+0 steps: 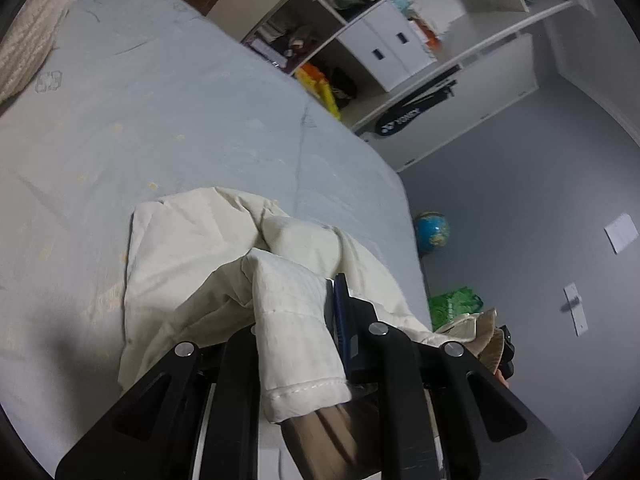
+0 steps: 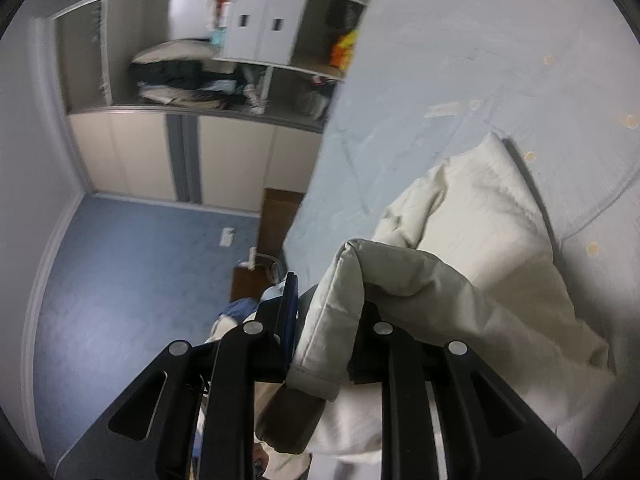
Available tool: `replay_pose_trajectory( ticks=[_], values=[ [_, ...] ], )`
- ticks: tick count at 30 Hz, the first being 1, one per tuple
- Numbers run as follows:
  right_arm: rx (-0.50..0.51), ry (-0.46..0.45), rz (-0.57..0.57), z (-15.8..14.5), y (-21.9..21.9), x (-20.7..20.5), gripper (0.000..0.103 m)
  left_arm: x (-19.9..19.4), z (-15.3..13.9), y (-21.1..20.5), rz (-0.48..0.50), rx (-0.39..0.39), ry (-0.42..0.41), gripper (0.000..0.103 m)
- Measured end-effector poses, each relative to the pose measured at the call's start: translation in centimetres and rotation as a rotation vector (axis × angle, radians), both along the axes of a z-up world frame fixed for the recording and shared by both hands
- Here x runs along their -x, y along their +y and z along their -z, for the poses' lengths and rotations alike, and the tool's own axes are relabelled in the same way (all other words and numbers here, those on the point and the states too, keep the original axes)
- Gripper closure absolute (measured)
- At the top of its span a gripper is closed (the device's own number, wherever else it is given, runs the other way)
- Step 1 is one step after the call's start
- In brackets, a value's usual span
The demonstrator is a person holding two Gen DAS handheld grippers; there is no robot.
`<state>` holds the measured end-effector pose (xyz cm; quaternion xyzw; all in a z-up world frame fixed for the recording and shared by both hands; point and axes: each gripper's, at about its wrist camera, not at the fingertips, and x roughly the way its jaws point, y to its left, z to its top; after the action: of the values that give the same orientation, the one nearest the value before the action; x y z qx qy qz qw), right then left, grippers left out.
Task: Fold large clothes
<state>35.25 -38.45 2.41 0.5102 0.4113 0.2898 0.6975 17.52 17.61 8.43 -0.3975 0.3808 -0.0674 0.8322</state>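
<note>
A large cream garment (image 1: 200, 248) lies bunched on the pale blue bed sheet (image 1: 160, 120), near the bed's edge. My left gripper (image 1: 296, 312) is shut on a folded, hemmed edge of it, and the cloth drapes back over the fingers (image 1: 342, 304). In the right wrist view the same garment (image 2: 480, 232) spreads over the bed (image 2: 440, 60). My right gripper (image 2: 328, 320) is shut on another hemmed fold, lifted off the sheet. The pad on its right side is hidden under cloth.
An open wardrobe (image 1: 380, 40) with shelves of clothes and white drawers stands past the bed. A globe (image 1: 432, 230) and a green bag (image 1: 456, 304) sit on the floor beside the bed. A cream blanket (image 1: 32, 40) lies at the bed's far corner. Blue carpet (image 2: 120, 280) lies alongside.
</note>
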Motion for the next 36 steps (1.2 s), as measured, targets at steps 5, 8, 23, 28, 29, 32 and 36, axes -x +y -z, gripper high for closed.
replay_pose_trajectory(
  ticks=[5, 8, 23, 28, 29, 32, 36],
  values=[
    [0.044, 0.081, 0.025, 3.4, 1.2, -3.2, 0.087, -3.7, 2.7, 0.9, -0.015, -0.008, 0.068, 0.087],
    [0.058, 0.134, 0.043, 5.4, 1.7, -4.6, 0.087, -5.6, 4.6, 1.3, -0.033, -0.013, 0.127, 0.086],
    [-0.049, 0.176, 0.078, 5.9, 0.1, -5.1, 0.054, -1.9, 0.3, 3.5, -0.171, 0.032, -0.074, 0.007],
    [-0.094, 0.133, 0.116, 2.8, -0.8, -4.6, 0.036, -0.2, -3.0, 2.3, -0.142, 0.004, -0.11, 0.007],
    [-0.089, 0.118, 0.118, 2.2, -0.7, -4.6, 0.036, 0.0, -3.6, 1.4, -0.123, -0.017, -0.114, 0.007],
    [-0.062, 0.066, 0.1, 0.1, -0.1, -4.0, 0.035, -0.3, -4.0, -1.7, -0.055, -0.047, -0.097, 0.007],
    [0.159, -0.038, -0.015, -3.3, 3.0, -2.9, 0.035, -1.9, -3.7, -7.0, 0.012, -0.165, -0.048, 0.007]
  ],
)
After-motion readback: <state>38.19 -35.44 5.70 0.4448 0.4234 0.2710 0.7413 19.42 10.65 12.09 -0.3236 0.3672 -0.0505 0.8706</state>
